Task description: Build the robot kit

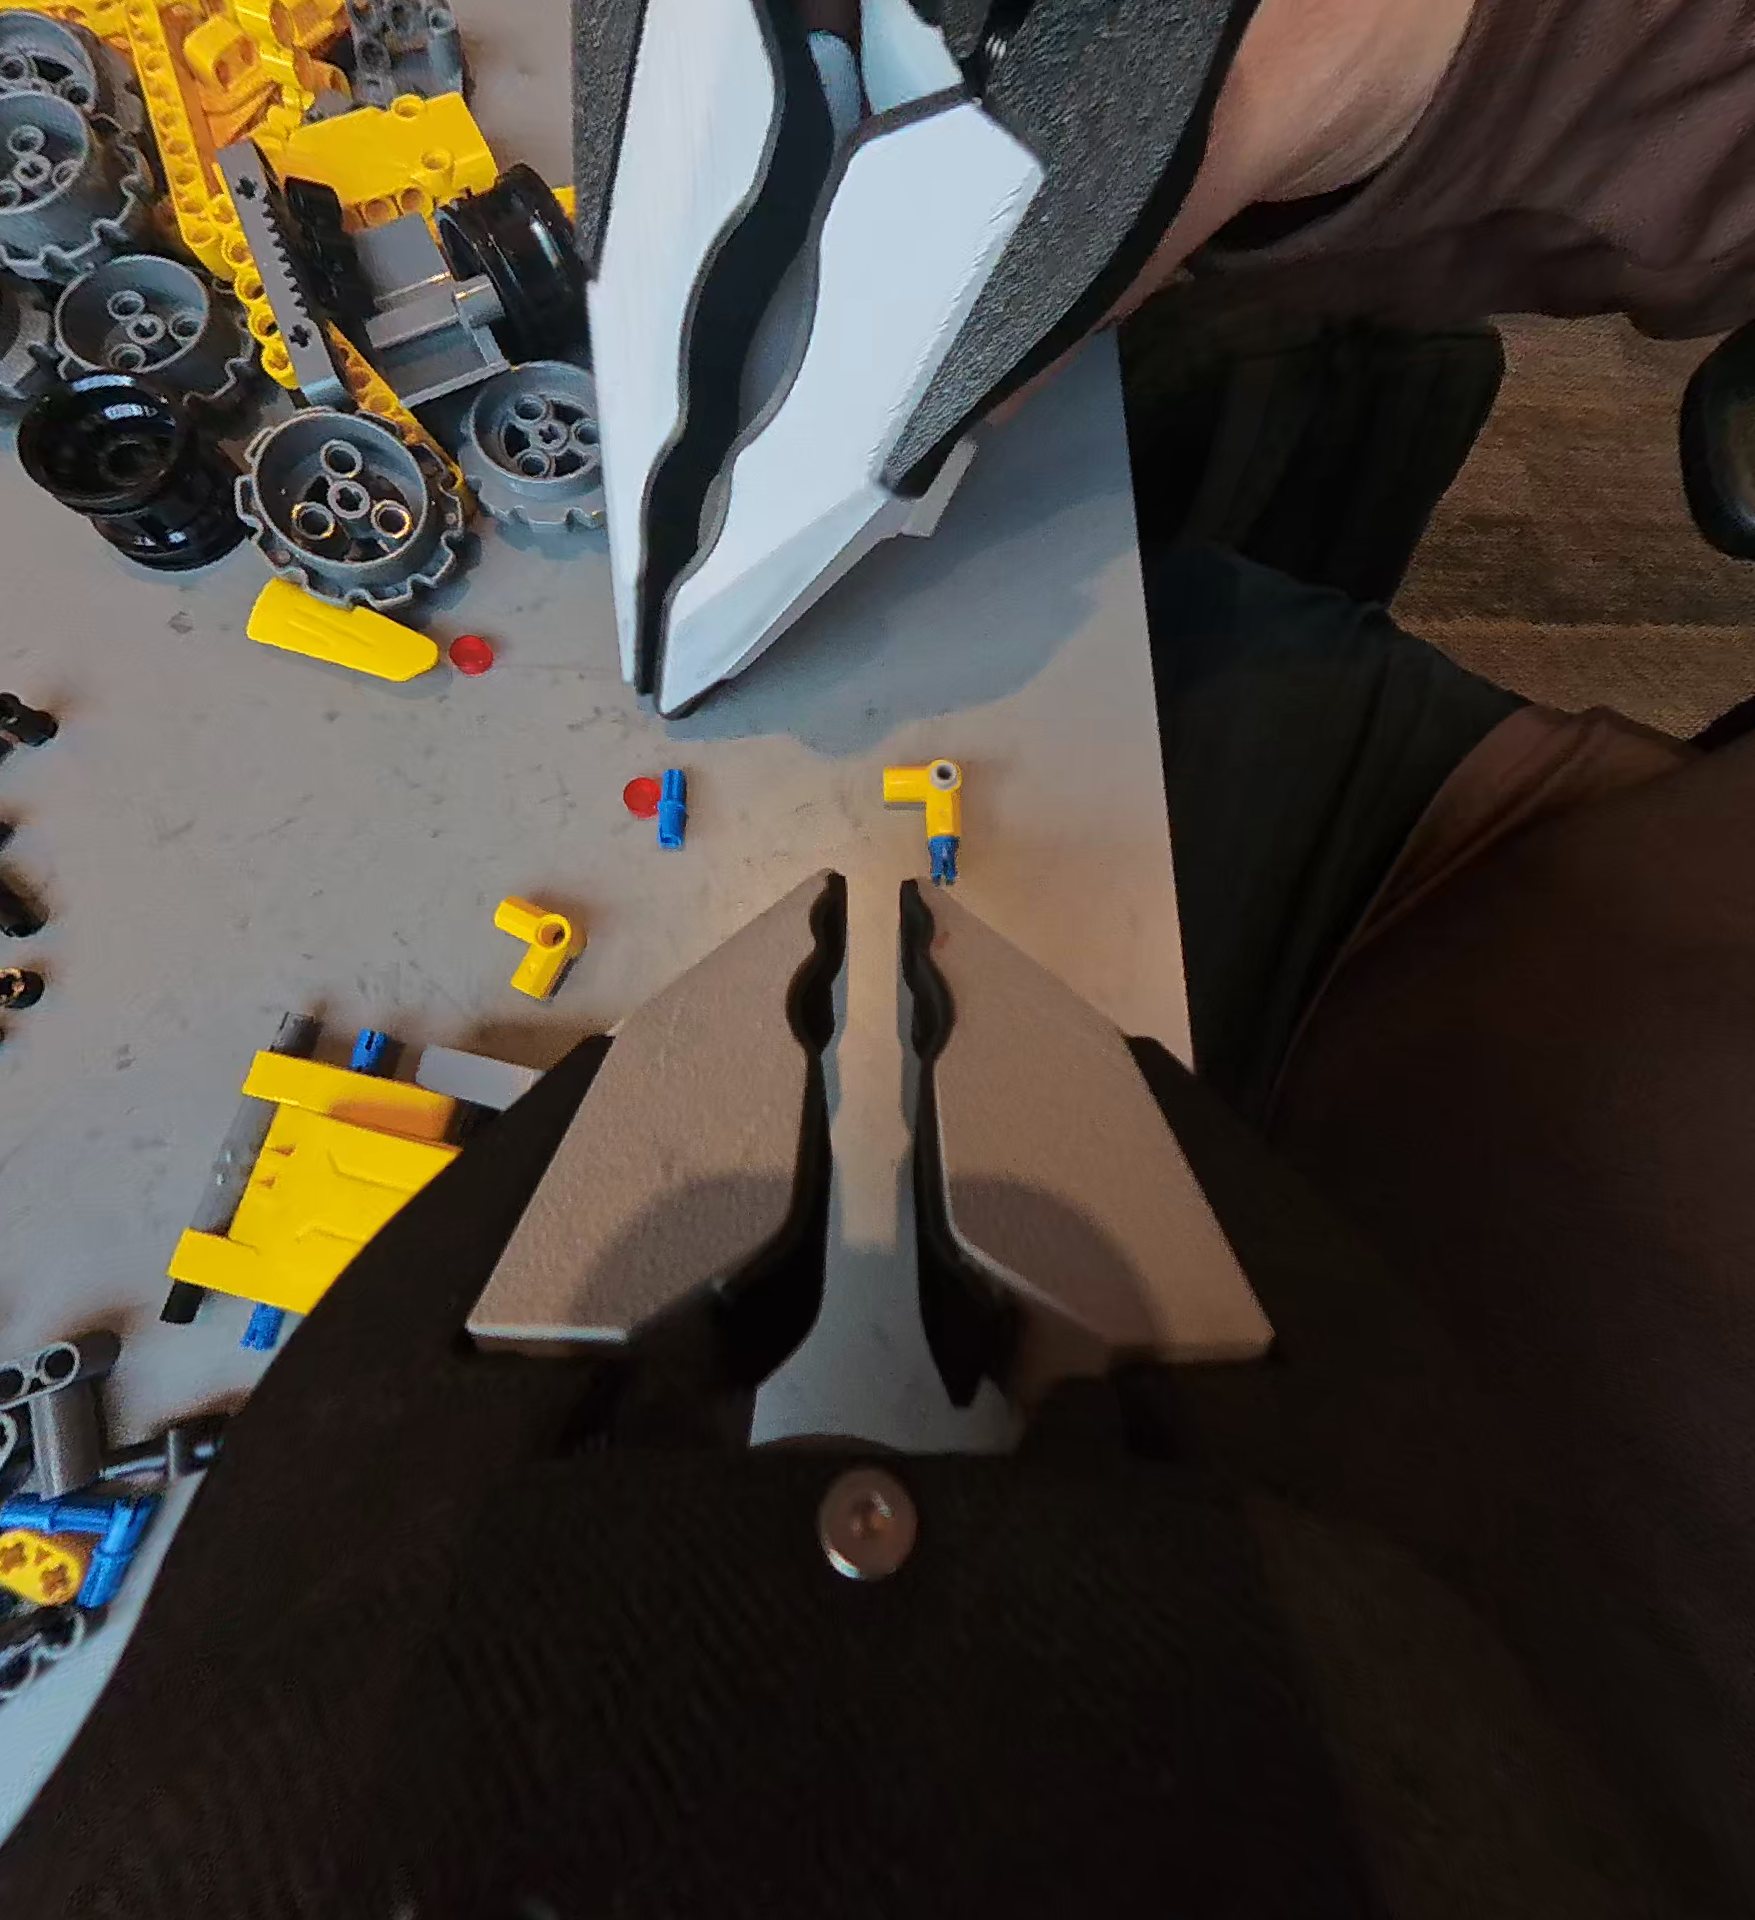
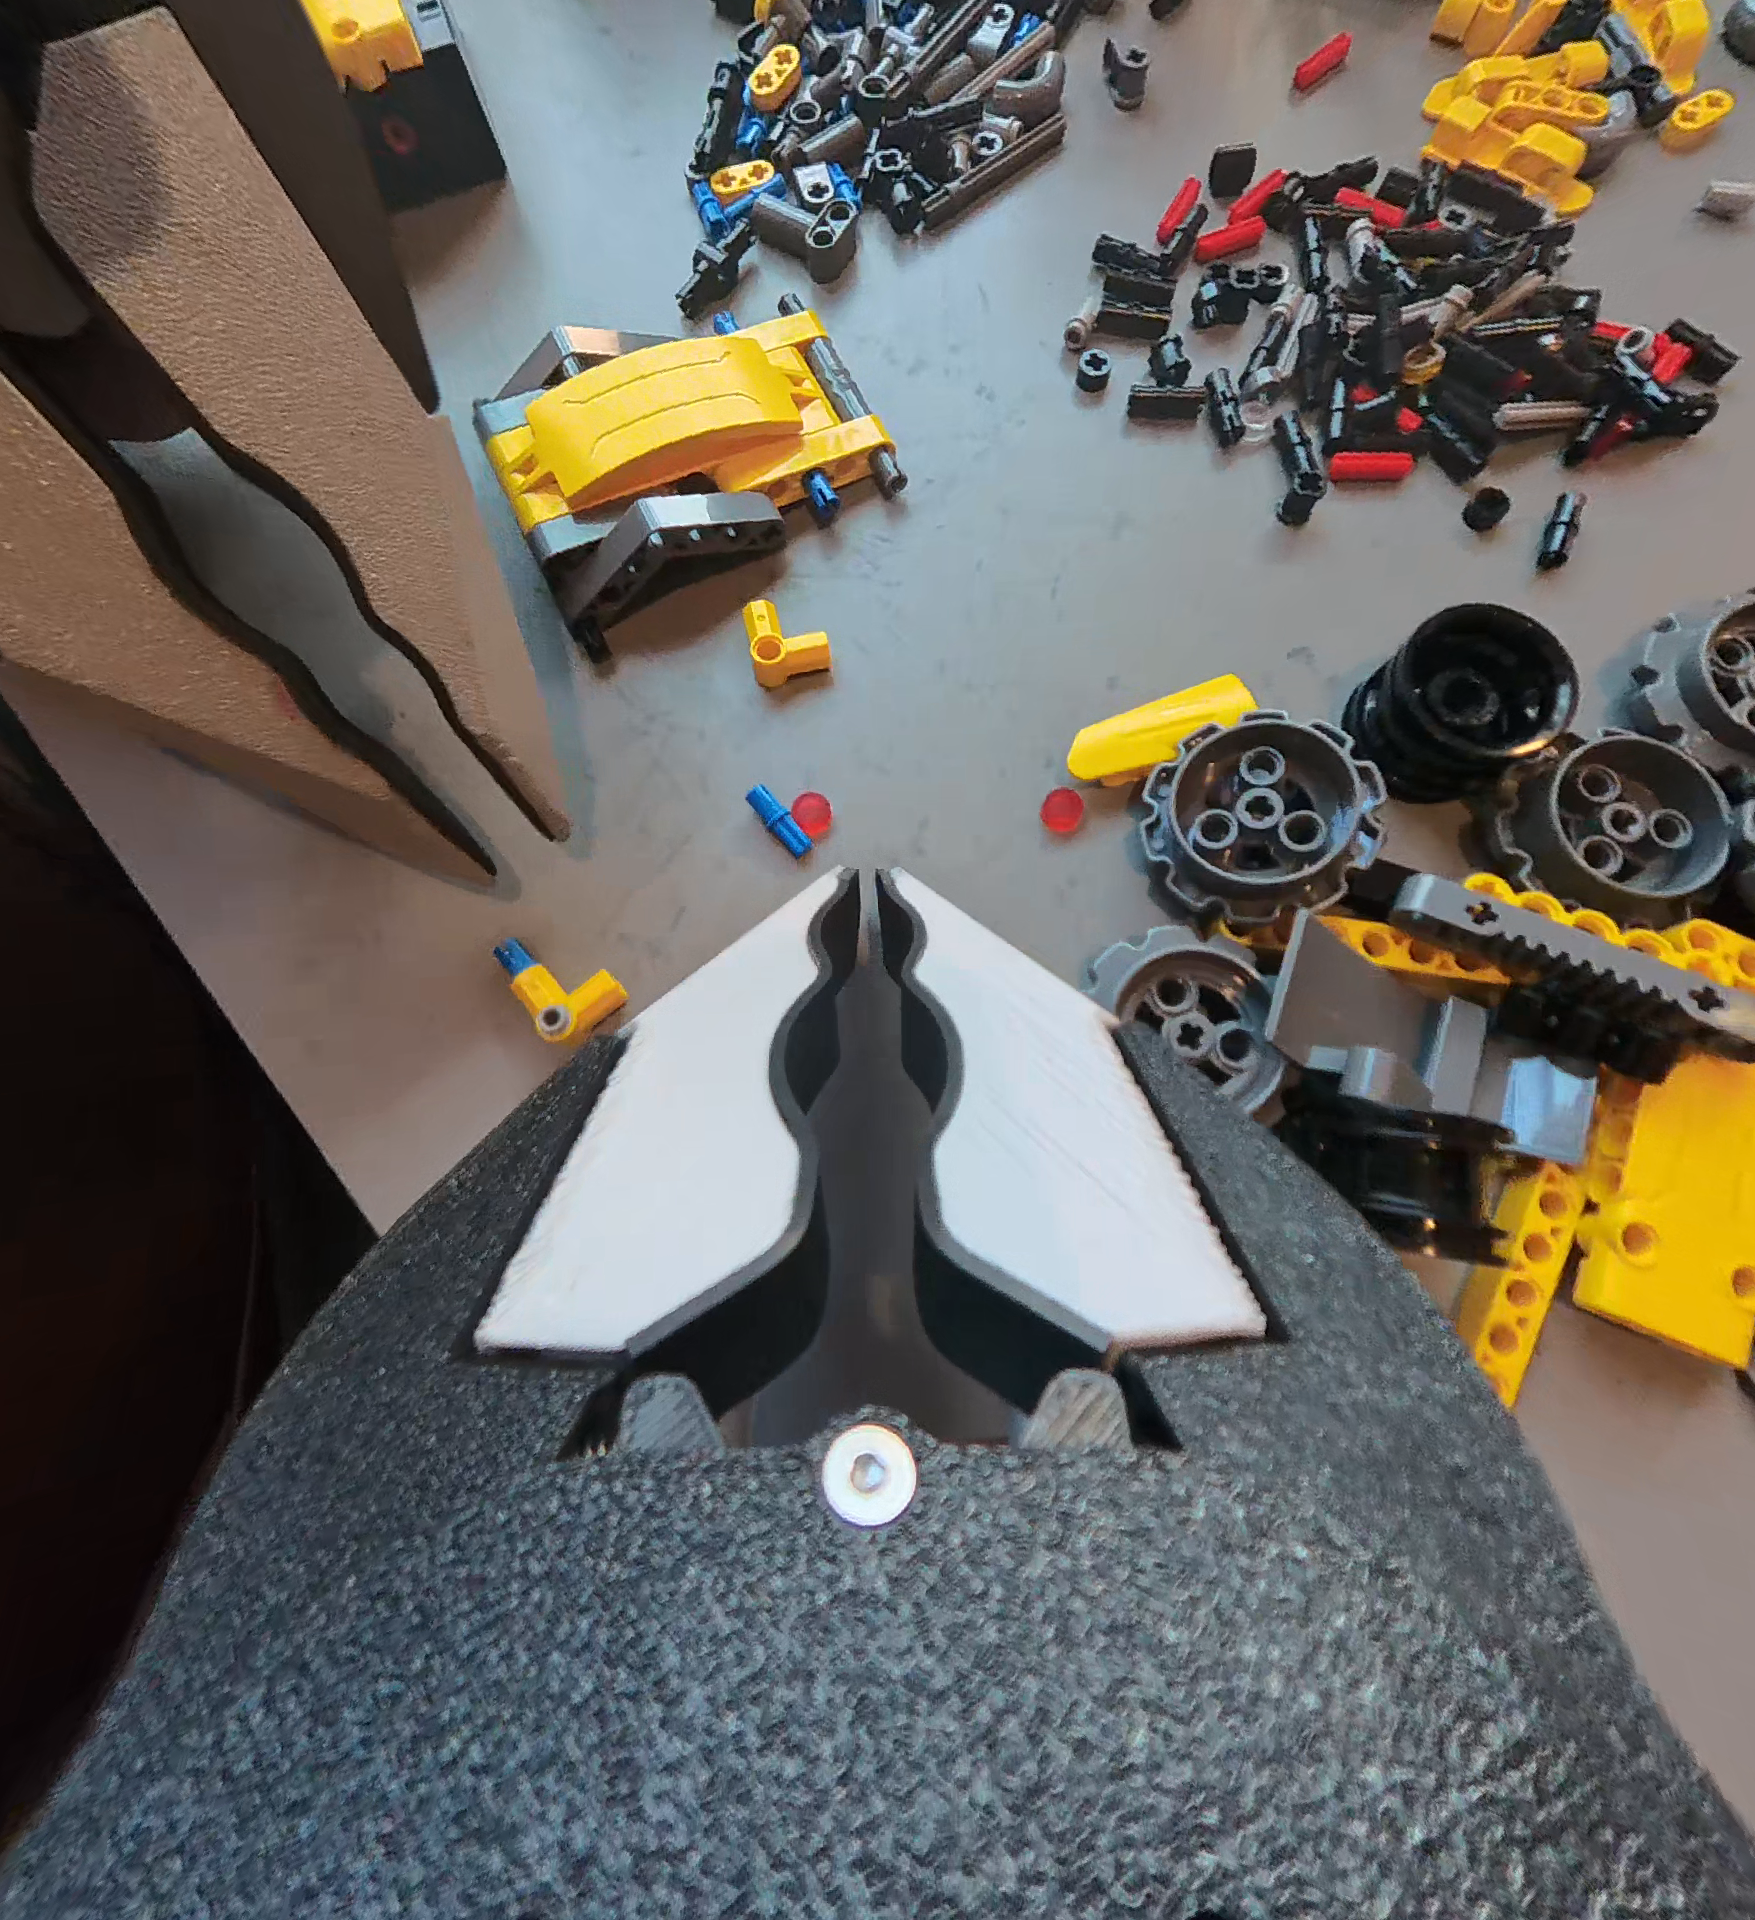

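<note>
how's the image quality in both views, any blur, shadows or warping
Left wrist view: the small yellow elbow piece is sharp, the left gripper body is dark, the right gripper casts a soft shadow on the table. Right wrist view: the wheels are crisp, the edges bend from the wide lens, the near housing is slightly soft.

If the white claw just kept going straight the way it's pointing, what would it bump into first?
Probably the small blue pin with the red round stud beside it, lying just ahead of the right claw on the grey table. Depth is hard to judge; it may touch the table first.
</note>
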A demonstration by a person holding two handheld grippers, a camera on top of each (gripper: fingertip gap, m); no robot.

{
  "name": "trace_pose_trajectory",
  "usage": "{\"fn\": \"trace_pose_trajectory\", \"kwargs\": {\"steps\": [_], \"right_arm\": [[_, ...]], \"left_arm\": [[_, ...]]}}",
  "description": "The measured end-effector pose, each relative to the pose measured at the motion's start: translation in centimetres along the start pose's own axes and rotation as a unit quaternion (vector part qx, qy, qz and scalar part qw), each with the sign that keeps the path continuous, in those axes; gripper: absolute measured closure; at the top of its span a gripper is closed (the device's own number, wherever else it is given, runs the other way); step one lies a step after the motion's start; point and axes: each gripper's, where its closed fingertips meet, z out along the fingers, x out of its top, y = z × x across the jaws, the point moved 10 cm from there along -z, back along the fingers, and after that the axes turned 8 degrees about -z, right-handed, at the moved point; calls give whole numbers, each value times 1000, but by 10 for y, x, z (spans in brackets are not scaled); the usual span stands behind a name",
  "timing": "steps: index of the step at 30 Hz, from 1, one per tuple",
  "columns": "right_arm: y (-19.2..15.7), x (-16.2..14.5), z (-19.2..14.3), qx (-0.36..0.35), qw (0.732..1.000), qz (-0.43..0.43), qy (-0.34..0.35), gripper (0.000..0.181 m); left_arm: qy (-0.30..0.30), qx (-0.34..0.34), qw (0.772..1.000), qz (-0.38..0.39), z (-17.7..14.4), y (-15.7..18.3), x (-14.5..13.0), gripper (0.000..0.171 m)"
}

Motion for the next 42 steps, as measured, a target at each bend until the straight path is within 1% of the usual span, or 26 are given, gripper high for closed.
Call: {"fn": "trace_pose_trajectory", "kwargs": {"steps": [5, 9, 12, 21, 25, 28, 31, 34, 39, 42], "right_arm": [[-1, 6, 9, 8, 1000, -10, -10, 181], [-8, 12, 13, 16, 1000, -19, -12, 181], [-12, 14, 12, 10, 999, -33, -18, 166], [-7, 20, 15, 15, 997, -66, -32, 166], [-8, 23, 19, 35, 995, -84, -37, 175], [-8, 23, 19, 37, 995, -85, -37, 175], [-11, 20, 14, 41, 996, -80, -30, 175], [-20, 13, 1, 45, 995, -84, -16, 175], [-29, 0, -24, 62, 996, -62, -2, 175], [-34, -2, -33, 74, 996, -54, 11, 175]], "left_arm": [[-1, 4, 1000, 2, -2, 5, -9, 166], [-6, 10, 1000, 9, -2, 9, -12, 166], [-5, 9, 1000, 13, -3, 11, -13, 167], [-1, 8, 1000, 8, -5, 11, -17, 166], [-1, 8, 1000, 6, -6, 11, -19, 166], [0, 8, 1000, 5, -6, 11, -20, 166], [0, 7, 1000, 3, -5, 11, -20, 166], [1, 2, 1000, 5, -1, 12, -18, 164], [4, -5, 1000, 15, 10, 15, -8, 161], [4, -10, 1000, 21, 17, 15, -3, 161]]}}
